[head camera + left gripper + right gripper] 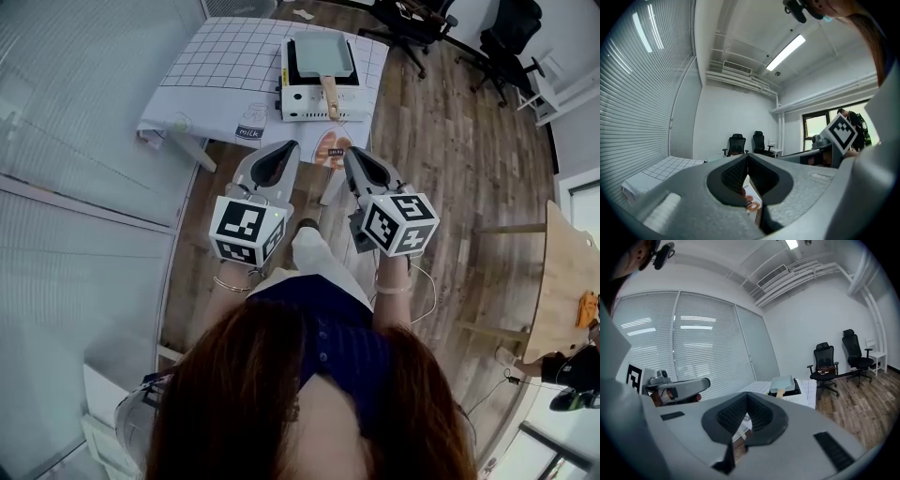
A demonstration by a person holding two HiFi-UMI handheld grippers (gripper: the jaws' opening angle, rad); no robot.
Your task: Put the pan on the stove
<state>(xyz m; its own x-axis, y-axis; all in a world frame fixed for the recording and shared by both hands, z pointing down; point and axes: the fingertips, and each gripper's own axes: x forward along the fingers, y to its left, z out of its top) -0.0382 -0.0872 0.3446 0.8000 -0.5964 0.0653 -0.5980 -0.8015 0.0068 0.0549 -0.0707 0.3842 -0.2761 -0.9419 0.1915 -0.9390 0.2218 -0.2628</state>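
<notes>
We stand apart from the table (pixel 217 67), left gripper (pixel 279 155) and right gripper (pixel 358 159) both closed and empty. The pan (pixel 321 56) sits on the stove (pixel 306 103); the task looks done.

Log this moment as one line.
pan: on stove | left tool: shut, empty | right tool: shut, empty | neither touches pan

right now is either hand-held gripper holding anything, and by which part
Nothing: the left hand-held gripper and the right hand-held gripper are both shut and empty.
</notes>
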